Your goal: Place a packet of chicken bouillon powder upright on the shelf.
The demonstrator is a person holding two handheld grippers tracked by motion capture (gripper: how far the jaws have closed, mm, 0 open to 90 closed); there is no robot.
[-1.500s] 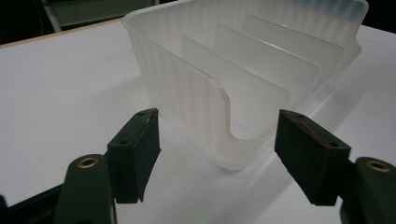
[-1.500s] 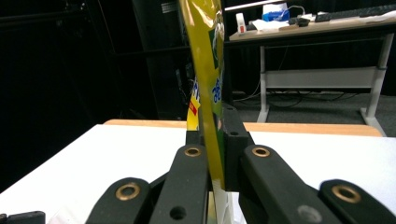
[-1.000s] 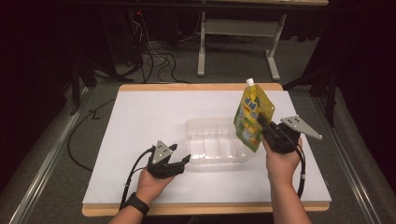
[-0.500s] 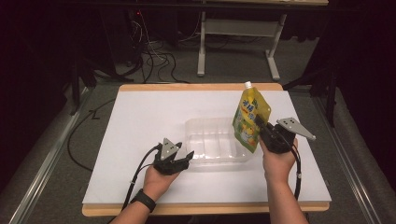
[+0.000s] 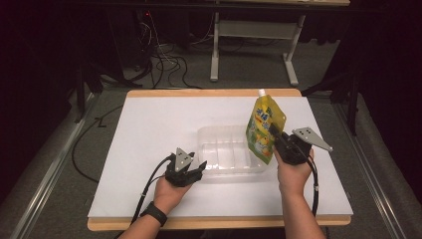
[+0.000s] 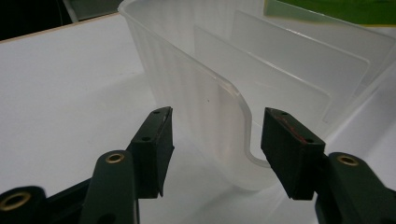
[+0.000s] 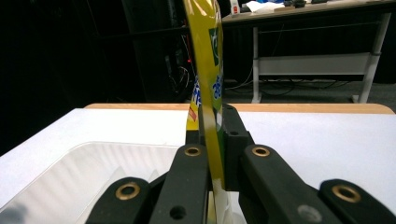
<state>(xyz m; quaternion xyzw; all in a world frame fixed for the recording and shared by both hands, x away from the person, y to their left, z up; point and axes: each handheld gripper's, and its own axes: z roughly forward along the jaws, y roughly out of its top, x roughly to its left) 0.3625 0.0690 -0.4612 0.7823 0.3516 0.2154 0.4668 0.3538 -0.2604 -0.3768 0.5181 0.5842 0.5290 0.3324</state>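
Narrowing, left hand-held gripper (image 6: 212,151) straddles container wall (image 6: 205,107) ungripped; right hand-held gripper (image 7: 212,135) clamps pouch (image 7: 205,56).

Both grippers are showing matte black bodies. The left gripper (image 5: 191,167) is carrying a grey three-cornered plate on top, behind its fingers (image 6: 152,144), and a black cable is trailing back from it past a black wristband. The right gripper (image 5: 278,142) is wearing the same grey plate, with a black cable hanging behind. Close up, its fingers (image 7: 233,140) are showing flat black pads, and brass-coloured rivets are sitting in the linkage bars behind them. The forearms are showing no sleeves.
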